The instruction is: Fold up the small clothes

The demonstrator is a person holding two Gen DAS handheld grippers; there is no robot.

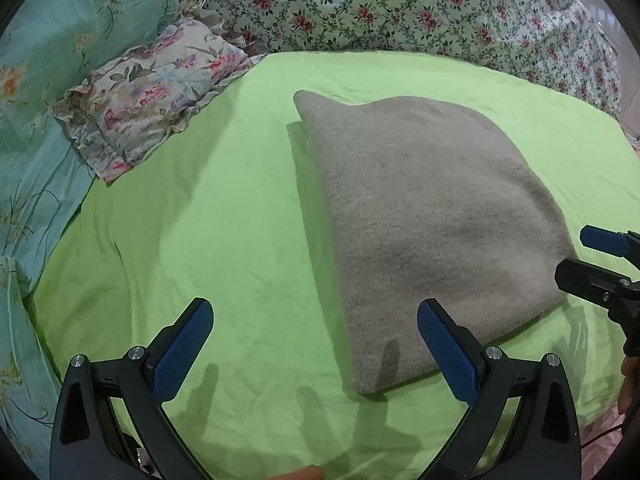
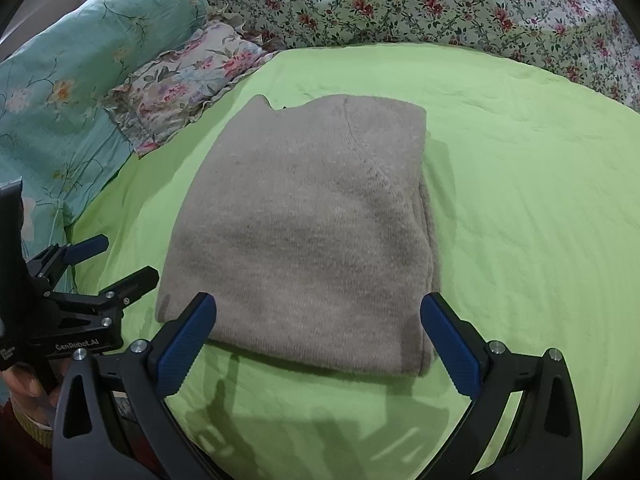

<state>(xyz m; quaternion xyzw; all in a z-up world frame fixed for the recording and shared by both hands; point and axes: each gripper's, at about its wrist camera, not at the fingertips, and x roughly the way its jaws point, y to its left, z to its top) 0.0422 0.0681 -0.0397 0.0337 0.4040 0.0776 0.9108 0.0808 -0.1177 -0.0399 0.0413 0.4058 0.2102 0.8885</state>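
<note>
While the grey knitted garment (image 2: pixel 304 232) lies folded flat on the green bed sheet (image 2: pixel 520 200), both tongs hang just before its near edge. Left tongs (image 1: pixel 316 344) and right tongs (image 2: pixel 318 340) are spread wide (nothing between their blue pads), floral pillows (image 1: pixel 152 92) lying beyond.

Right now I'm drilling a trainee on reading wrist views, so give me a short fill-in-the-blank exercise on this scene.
1. The grey knit garment lies folded on a ____ sheet.
2. The jaws of the right gripper stand ____, gripping nothing.
3. The left gripper holds ____.
4. Left of the garment lies a frilled ____-patterned pillow.

Missing words: green; open; nothing; floral
</note>
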